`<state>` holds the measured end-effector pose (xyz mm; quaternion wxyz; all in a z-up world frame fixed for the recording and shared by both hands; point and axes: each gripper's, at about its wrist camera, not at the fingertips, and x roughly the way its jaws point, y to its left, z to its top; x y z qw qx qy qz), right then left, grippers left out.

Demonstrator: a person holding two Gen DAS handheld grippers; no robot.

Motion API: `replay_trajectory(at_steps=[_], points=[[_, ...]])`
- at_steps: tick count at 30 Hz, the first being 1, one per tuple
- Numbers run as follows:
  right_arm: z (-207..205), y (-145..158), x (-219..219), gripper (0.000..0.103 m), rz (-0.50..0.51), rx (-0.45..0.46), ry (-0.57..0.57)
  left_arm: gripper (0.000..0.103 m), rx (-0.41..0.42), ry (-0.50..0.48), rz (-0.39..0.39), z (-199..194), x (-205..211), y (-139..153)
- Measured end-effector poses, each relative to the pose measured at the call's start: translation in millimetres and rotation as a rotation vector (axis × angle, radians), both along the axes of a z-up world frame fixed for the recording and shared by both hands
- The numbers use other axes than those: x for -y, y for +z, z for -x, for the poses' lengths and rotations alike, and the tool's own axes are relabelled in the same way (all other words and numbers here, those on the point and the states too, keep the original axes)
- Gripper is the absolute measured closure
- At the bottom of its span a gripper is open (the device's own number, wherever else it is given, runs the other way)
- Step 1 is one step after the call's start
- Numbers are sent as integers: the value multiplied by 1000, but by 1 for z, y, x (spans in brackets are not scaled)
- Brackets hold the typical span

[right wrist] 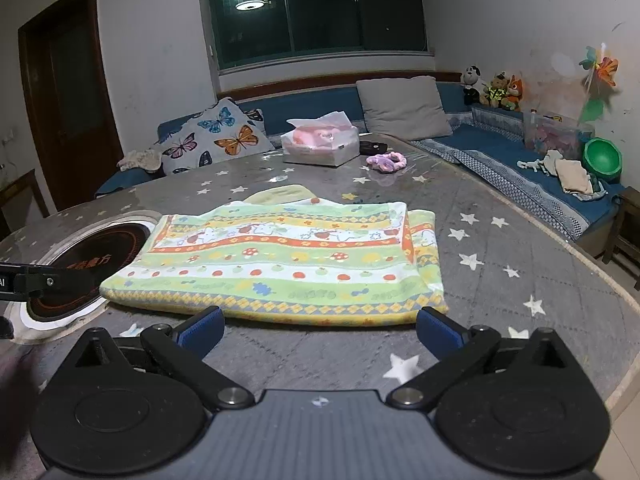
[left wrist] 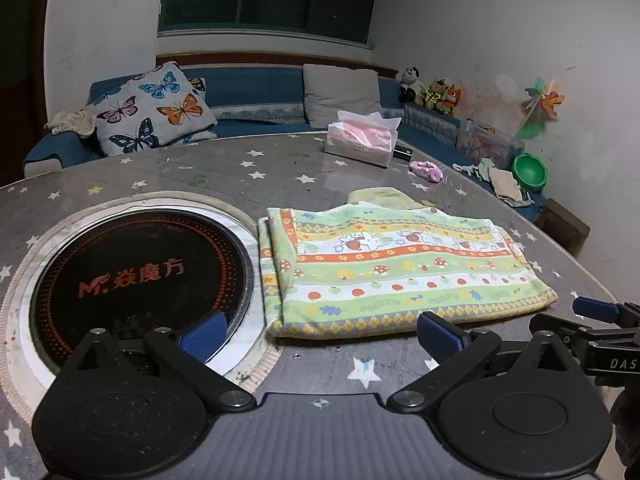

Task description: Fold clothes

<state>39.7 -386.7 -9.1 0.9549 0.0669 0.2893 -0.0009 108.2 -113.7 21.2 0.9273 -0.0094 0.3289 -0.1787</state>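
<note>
A folded garment (left wrist: 404, 272) with green, yellow and orange stripes, mushrooms and apples lies flat on the star-patterned table (left wrist: 320, 168); the same folded garment (right wrist: 280, 264) fills the middle of the right wrist view. A pale yellow piece (left wrist: 384, 196) peeks out behind it. My left gripper (left wrist: 320, 332) stands open just short of the garment's near edge, its blue pads wide apart with nothing between them. My right gripper (right wrist: 320, 328) is likewise open before the near hem, empty. The right gripper's finger (left wrist: 596, 310) shows at the left view's right edge.
A round black induction cooktop (left wrist: 140, 276) is set into the table left of the garment. A tissue box (left wrist: 360, 140), a dark small object (left wrist: 402, 154) and a pink scrunchie (left wrist: 426, 170) lie at the far side. A blue sofa (right wrist: 500, 152) with cushions runs behind.
</note>
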Motion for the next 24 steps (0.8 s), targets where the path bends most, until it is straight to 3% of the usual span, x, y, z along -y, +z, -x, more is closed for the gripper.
replay_trajectory(at_steps=[24], points=[[30, -6, -26, 0, -4, 8, -16, 0, -4, 34, -25, 28, -18, -11]])
